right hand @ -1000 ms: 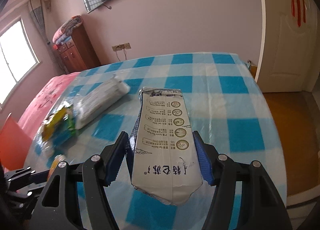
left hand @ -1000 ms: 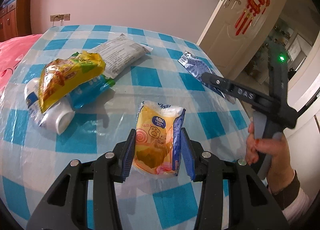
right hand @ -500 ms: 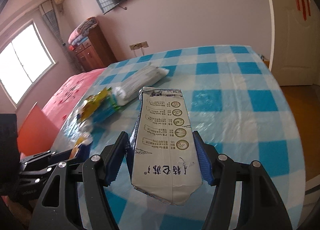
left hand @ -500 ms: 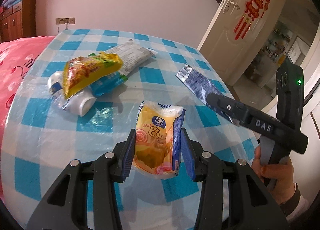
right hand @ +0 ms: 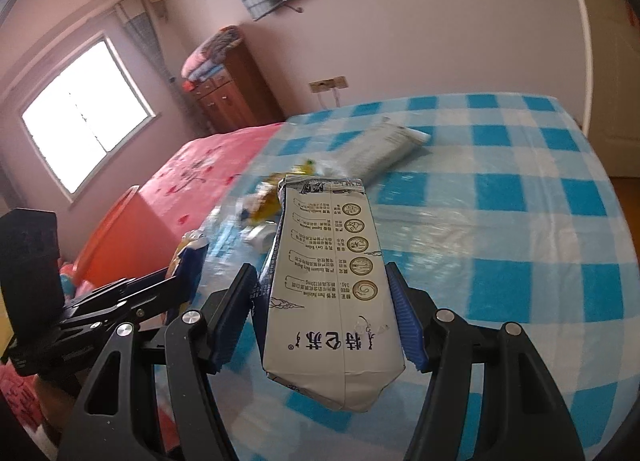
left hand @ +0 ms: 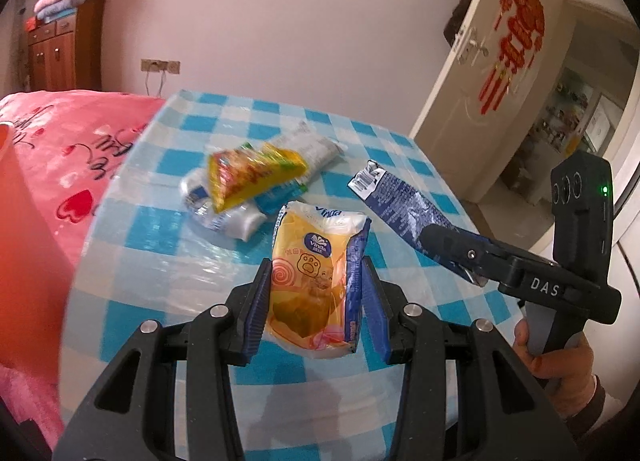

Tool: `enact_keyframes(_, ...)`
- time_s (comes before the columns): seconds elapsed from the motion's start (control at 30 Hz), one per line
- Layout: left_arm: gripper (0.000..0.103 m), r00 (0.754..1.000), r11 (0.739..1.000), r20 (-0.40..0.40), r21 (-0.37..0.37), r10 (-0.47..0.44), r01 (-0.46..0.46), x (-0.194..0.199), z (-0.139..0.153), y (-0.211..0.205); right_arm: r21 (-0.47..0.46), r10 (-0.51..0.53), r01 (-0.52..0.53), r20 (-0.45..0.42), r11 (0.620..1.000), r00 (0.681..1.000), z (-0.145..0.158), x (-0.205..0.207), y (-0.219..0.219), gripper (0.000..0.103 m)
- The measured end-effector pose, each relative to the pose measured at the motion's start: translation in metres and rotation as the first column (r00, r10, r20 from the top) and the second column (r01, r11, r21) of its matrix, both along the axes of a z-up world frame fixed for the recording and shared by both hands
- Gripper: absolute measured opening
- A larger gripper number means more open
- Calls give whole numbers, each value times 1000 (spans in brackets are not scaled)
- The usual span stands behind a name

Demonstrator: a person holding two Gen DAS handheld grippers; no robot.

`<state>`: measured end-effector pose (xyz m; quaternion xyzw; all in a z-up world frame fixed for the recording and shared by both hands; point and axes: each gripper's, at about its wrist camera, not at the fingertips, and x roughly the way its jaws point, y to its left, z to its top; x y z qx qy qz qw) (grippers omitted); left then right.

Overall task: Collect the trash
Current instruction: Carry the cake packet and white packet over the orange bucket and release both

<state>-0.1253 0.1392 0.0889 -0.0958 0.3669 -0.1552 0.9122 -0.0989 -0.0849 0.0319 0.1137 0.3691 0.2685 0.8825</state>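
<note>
My left gripper (left hand: 314,301) is shut on a yellow tissue pack (left hand: 316,273) and holds it above the near edge of the blue checked table (left hand: 168,261). My right gripper (right hand: 324,317) is shut on a flattened white milk carton (right hand: 332,293), also lifted above the table; it shows in the left wrist view (left hand: 404,213) at the right. On the table lie a yellow snack bag (left hand: 252,173), a crushed plastic bottle (left hand: 216,209) under it and a white wrapper (right hand: 384,149) behind.
An orange bin (right hand: 120,237) stands at the table's left side, beside a pink bed (left hand: 64,157). An open door (left hand: 492,73) is at the right. A wooden cabinet (left hand: 60,49) stands at the back wall.
Both grippers have pulled back and swung left with their loads. The pink bed and the orange bin have come into view at the left.
</note>
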Motion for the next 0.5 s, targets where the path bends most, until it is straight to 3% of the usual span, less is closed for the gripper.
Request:
enact_keyframes(0.27,45,988,993,100,-21,117,-115,-23,39,52,41,147,-148,41,988,988,39,-2,59,65)
enact_keyframes(0.5,45,950,967,184,-2,253,-257,-46,70,109,36,298,-302,88,953,951,73,-2,131,65)
